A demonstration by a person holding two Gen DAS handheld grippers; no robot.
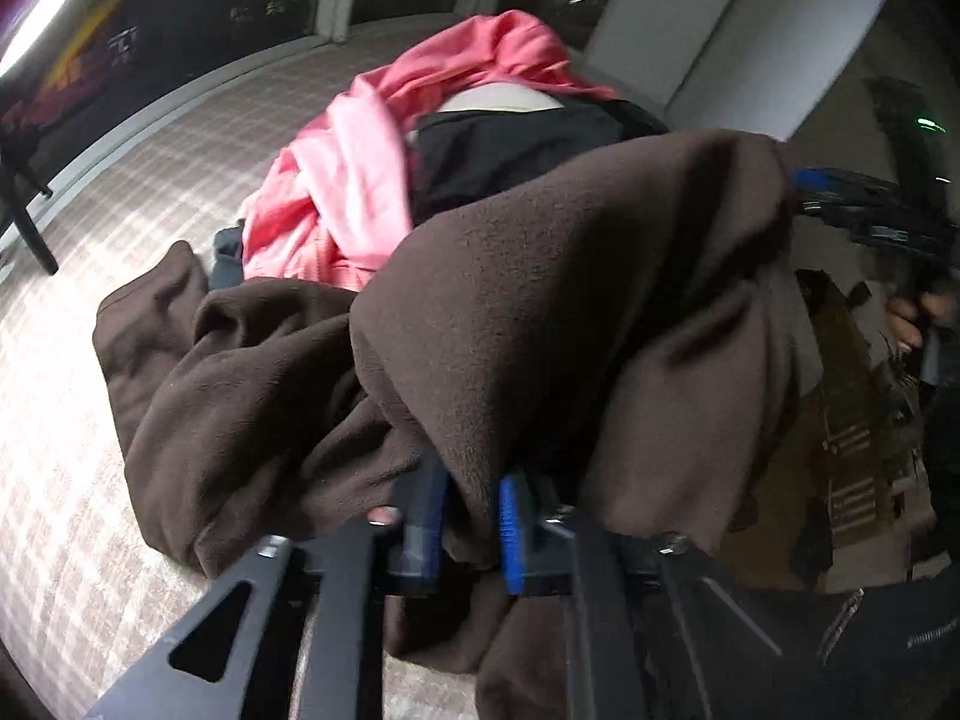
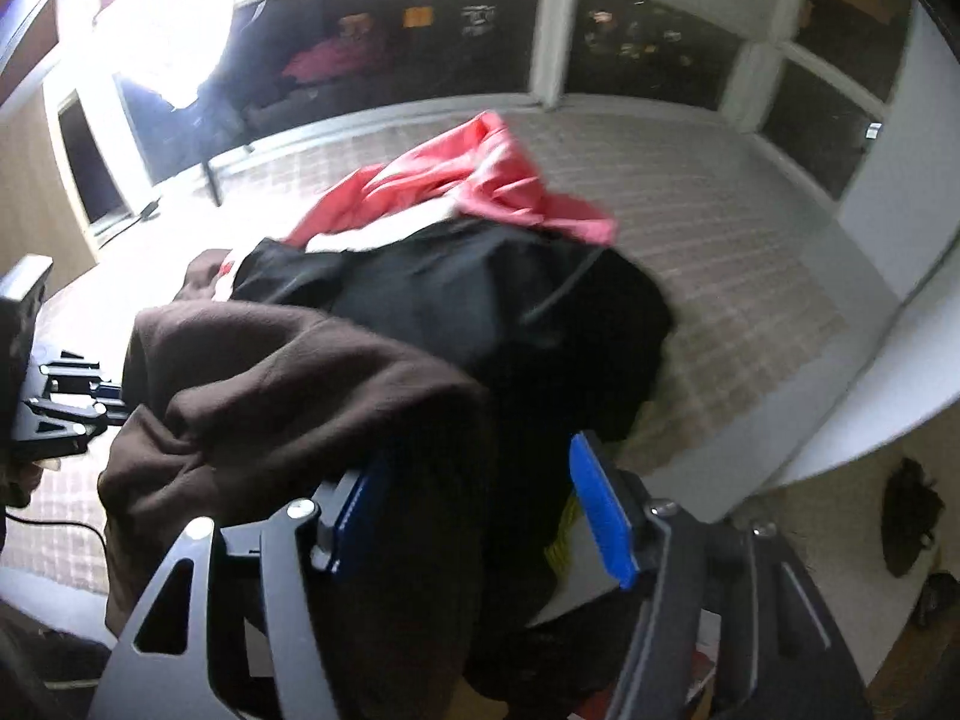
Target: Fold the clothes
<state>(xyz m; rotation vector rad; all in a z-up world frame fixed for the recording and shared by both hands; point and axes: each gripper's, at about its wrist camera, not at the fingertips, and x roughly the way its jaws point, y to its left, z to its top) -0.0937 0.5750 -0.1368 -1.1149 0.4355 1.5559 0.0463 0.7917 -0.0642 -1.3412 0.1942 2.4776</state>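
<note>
A brown fleece garment (image 1: pixel 540 300) hangs bunched between both grippers above the checked table (image 1: pixel 150 180). My left gripper (image 1: pixel 474 516) is shut on a fold of the brown garment. In the right wrist view the brown garment (image 2: pixel 288 420) drapes over the left blue finger pad (image 2: pixel 360 510) of my right gripper (image 2: pixel 480 510). Its jaws stand wide apart with cloth between them. The right gripper also shows in the left wrist view (image 1: pixel 870 222) at the garment's far corner. The left gripper shows at the left edge of the right wrist view (image 2: pixel 72 402).
A pink garment (image 1: pixel 372 168) and a black garment (image 1: pixel 510 150) lie piled on the table behind the brown one; they also show in the right wrist view, pink (image 2: pixel 480 180) and black (image 2: pixel 480 312). Dark windows (image 2: pixel 630 42) line the far side. A white wall (image 1: pixel 750 24) stands right.
</note>
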